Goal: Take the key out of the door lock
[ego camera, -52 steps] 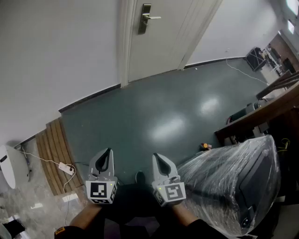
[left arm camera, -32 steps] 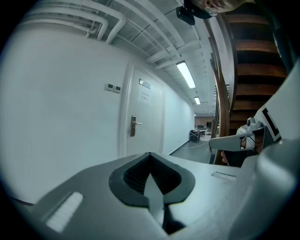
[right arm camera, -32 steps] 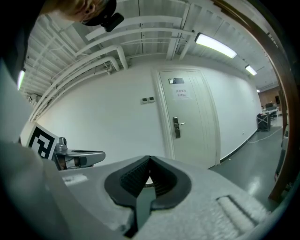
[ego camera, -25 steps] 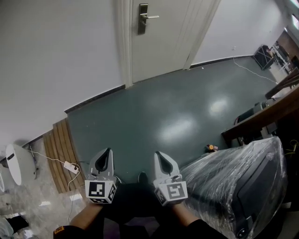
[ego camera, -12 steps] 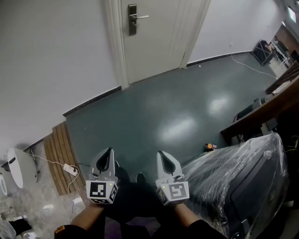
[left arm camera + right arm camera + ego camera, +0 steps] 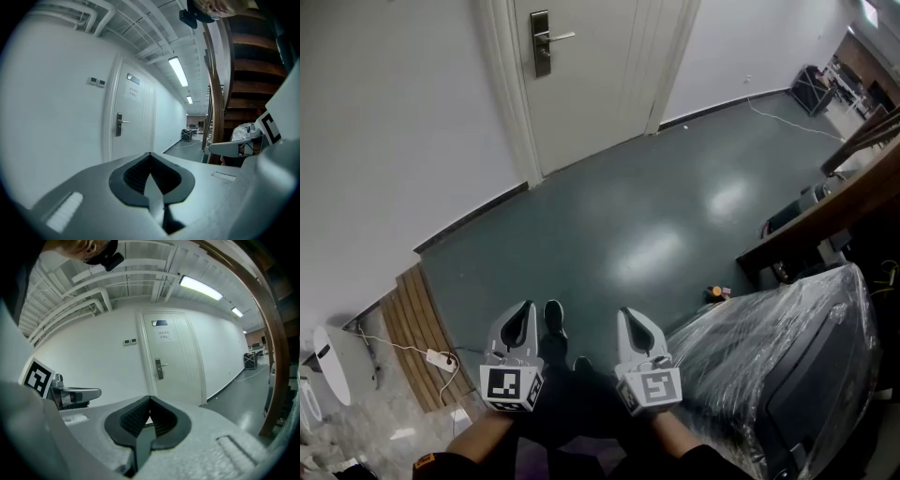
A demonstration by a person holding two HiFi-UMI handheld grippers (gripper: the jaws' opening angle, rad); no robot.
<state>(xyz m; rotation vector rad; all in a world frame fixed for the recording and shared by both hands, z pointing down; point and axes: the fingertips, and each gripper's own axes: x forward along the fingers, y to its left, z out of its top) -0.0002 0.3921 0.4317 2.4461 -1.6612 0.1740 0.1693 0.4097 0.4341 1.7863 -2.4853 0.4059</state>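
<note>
Far across the dark green floor (image 6: 628, 216), the metal lock plate (image 6: 541, 42) on the white door (image 6: 600, 84) is showing no key I can make out. Left gripper (image 6: 524, 314) and right gripper (image 6: 630, 319) are hovering, jaws pressed together, empty. Key probably light, stiff, slippery: pinch its flat head.

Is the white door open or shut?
Shut: the white door sits flush in its frame, silver lever handle horizontal.
</note>
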